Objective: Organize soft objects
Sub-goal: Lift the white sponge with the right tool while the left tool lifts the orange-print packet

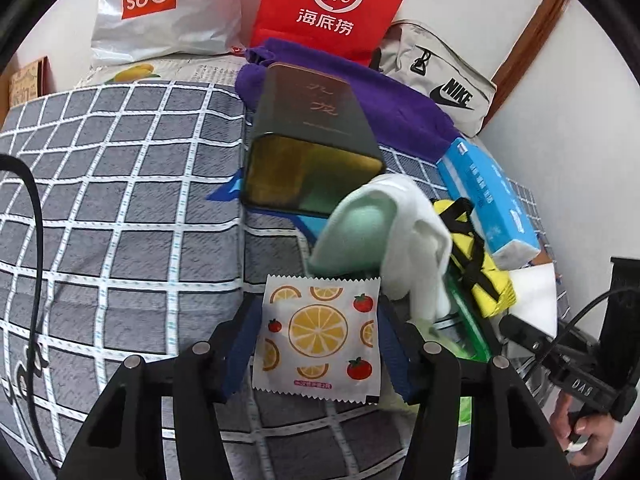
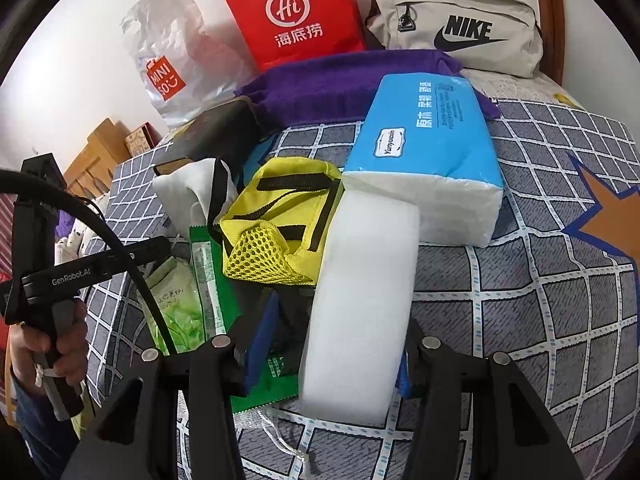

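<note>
**A:** Soft objects, that's what's heaped on the checked bedspread point(image 1: 120, 208): a white-and-mint sock point(image 1: 384, 232), a yellow mesh pouch point(image 2: 276, 224), a blue tissue pack point(image 2: 428, 160), a purple towel point(image 2: 348, 80) at the back.

**B:** And both claws are busy?

**A:** The left gripper point(image 1: 318, 340) has a fruit-printed sachet point(image 1: 318, 336) standing between its blue pads, just in front of the sock. Whether the pads press it I cannot tell. The right gripper point(image 2: 334, 352) has a white foam block point(image 2: 360, 300) between its jaws, the far end resting against the tissue pack; the right pad is hidden behind the foam, so I can't tell whether it's really pinched.

**B:** So how would you handle this step?

**A:** I'd say squeeze gently. The foam will give, and a thin sachet can slide. Lift the block straight up so it doesn't drag the pouch or the green packets point(image 2: 200, 280) beside it. And keep the sachet clear of that open dark tin point(image 1: 312, 152) lying on its side.
</note>
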A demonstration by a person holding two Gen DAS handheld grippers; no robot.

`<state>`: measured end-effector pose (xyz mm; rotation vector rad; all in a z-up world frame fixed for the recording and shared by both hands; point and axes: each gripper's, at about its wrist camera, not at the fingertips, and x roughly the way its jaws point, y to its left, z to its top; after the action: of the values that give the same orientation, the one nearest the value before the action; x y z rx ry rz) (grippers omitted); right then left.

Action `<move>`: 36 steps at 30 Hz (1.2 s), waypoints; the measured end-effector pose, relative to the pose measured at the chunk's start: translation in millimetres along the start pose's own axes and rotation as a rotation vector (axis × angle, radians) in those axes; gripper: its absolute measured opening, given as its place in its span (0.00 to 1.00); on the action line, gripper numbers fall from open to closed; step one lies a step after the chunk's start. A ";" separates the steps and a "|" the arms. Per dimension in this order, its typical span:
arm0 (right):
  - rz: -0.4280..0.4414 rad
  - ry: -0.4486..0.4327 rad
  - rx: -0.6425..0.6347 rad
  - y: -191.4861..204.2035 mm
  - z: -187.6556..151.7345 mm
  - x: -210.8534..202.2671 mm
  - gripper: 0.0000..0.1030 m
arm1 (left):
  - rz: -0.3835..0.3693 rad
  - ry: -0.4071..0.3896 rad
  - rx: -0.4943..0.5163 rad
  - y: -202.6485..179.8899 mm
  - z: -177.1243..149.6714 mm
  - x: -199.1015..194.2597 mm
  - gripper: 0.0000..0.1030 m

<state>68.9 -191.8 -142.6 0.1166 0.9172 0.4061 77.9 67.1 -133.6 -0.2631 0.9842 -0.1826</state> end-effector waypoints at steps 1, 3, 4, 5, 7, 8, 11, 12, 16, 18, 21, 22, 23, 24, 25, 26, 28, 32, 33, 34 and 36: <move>-0.001 0.001 0.002 -0.3 -0.1 0.8 0.49 | 0.008 -0.001 0.010 -1.8 -0.8 0.0 0.53; 0.000 0.003 0.006 -0.5 0.1 2.0 0.49 | 0.051 -0.005 0.047 -8.3 -3.7 1.9 0.53; -0.002 0.003 0.007 -0.3 0.3 2.5 0.49 | 0.074 -0.007 0.072 -12.2 -5.1 3.1 0.53; -0.003 0.004 0.005 -0.1 0.4 2.8 0.49 | 0.103 -0.012 0.105 -17.4 -7.5 4.5 0.53; -0.005 0.005 0.002 -0.1 0.7 2.7 0.49 | 0.126 -0.026 0.137 -20.2 -11.6 3.4 0.53; -0.004 0.006 -0.001 -0.2 0.8 2.4 0.49 | 0.129 -0.032 0.145 -19.5 -13.6 1.7 0.53; 0.000 0.009 0.002 -1.6 0.7 2.5 0.49 | 0.115 -0.046 0.135 -15.3 -18.7 -3.2 0.54; 0.002 0.009 0.002 -1.8 0.8 2.8 0.49 | 0.104 -0.045 0.140 -15.1 -19.4 -3.4 0.57; 0.007 0.014 0.010 -2.3 0.3 4.7 0.49 | 0.111 -0.027 0.209 -22.2 -21.5 -0.2 0.64; 0.006 0.015 0.010 -1.8 0.2 4.8 0.49 | 0.119 -0.037 0.225 -23.9 -23.6 -0.3 0.64; 0.007 0.014 0.009 -2.0 0.2 3.7 0.49 | 0.114 -0.047 0.233 -22.3 -26.4 -2.4 0.63; 0.008 0.016 0.011 -2.4 0.2 3.9 0.49 | 0.124 -0.045 0.245 -23.7 -26.8 -2.3 0.60; 0.010 0.016 0.013 -2.5 0.2 4.1 0.49 | 0.141 -0.044 0.258 -25.1 -27.6 -1.9 0.59; 0.010 0.016 0.014 -2.2 0.5 4.3 0.49 | 0.163 -0.045 0.277 -27.2 -29.1 -2.0 0.56; 0.009 0.016 0.013 -1.8 1.0 4.6 0.49 | 0.175 -0.048 0.288 -28.9 -30.1 -1.9 0.54; 0.008 0.014 0.013 -1.4 1.5 4.5 0.49 | 0.179 -0.051 0.292 -29.1 -31.1 -2.8 0.53; 0.002 0.006 0.009 -0.8 2.7 4.2 0.49 | 0.174 -0.057 0.288 -27.8 -32.4 -5.2 0.47; -0.013 0.004 -0.004 -0.3 3.1 6.0 0.44 | 0.158 -0.049 0.304 -28.0 -36.6 -10.6 0.40; -0.017 -0.003 -0.010 -0.3 3.1 5.9 0.36 | 0.155 -0.049 0.306 -27.8 -37.6 -11.6 0.39; -0.025 -0.008 -0.017 -0.4 2.9 5.6 0.32 | 0.147 -0.048 0.302 -26.9 -38.6 -13.0 0.39; -0.022 -0.011 -0.018 -2.3 3.3 4.2 0.31 | 0.125 -0.047 0.281 -24.3 -39.3 -16.0 0.38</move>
<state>74.5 -192.0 -144.4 0.0918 0.9034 0.3932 35.5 42.9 -134.2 0.0505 0.9130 -0.1971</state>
